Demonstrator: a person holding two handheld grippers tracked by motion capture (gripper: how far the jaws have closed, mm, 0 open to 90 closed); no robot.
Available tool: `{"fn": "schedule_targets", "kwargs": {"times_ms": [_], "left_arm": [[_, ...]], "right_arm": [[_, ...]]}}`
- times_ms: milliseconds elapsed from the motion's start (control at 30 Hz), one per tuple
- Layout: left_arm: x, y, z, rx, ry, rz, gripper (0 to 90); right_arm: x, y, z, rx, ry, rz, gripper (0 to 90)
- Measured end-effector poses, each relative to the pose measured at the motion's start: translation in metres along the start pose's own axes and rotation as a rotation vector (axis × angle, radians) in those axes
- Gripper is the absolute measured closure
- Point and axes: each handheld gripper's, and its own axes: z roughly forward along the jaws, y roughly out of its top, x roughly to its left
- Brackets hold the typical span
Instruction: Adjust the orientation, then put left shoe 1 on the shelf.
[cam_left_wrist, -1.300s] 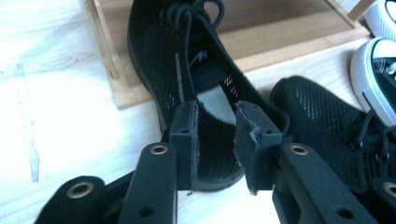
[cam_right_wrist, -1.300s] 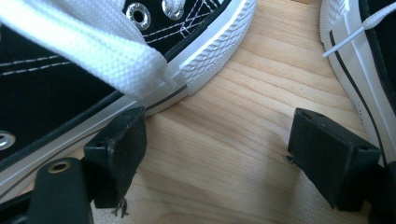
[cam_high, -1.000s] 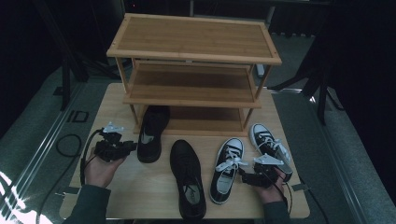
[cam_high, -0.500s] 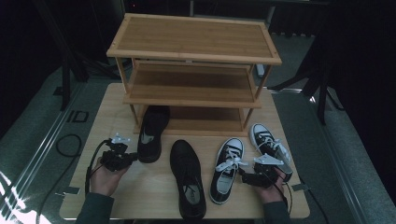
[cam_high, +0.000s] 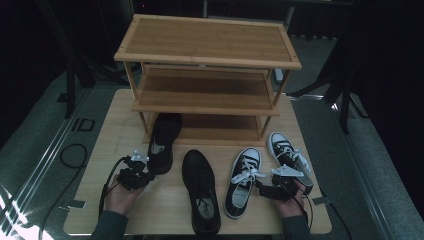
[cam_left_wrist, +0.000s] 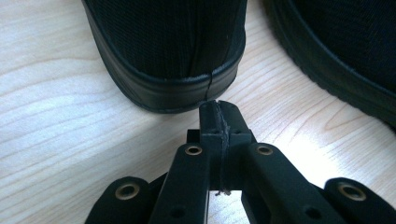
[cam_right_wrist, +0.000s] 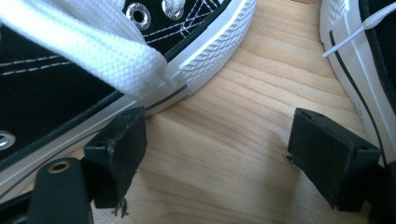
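Wood tabletop (cam_high: 110, 130): left gripper (cam_high: 141, 172), jaws pressed together, sits at the black shoe's (cam_high: 162, 142) heel, toe toward the rack (cam_high: 207, 75); right gripper (cam_high: 265, 187) is spread.

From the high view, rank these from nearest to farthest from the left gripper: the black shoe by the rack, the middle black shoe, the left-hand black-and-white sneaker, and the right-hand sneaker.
1. Black shoe by the rack: its heel sits just beyond the left gripper.
2. Middle black shoe: to its right, mid-table.
3. Left-hand black-and-white sneaker: further right.
4. Right-hand sneaker: near the table's right edge.
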Motion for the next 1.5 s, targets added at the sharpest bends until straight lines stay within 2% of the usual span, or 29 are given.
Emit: {"fn": "schedule_targets", "kwargs": {"times_ms": [400,733,1000,1167,1367,1500], "left_arm": [[-0.002,-0.005,0.015,0.048,0.015,0.002,89.6],[0.000,-0.002,0.018,0.041,0.028,-0.025,89.5],[0.001,0.000,0.018,0.045,0.021,-0.033,89.5],[0.001,0.004,0.017,0.032,0.015,-0.036,89.5],[0.004,0.010,0.015,0.009,0.027,-0.051,89.4],[0.003,0.016,0.014,-0.004,0.029,-0.045,89.4]], "right_arm": [[0.000,0.000,0.000,0.000,0.000,0.000,19.5],[0.000,0.000,0.000,0.000,0.000,0.000,19.5],[0.000,0.000,0.000,0.000,0.000,0.000,19.4],[0.000,0.000,0.000,0.000,0.000,0.000,19.5],[0.000,0.000,0.000,0.000,0.000,0.000,19.5],[0.000,0.000,0.000,0.000,0.000,0.000,19.4]]}}
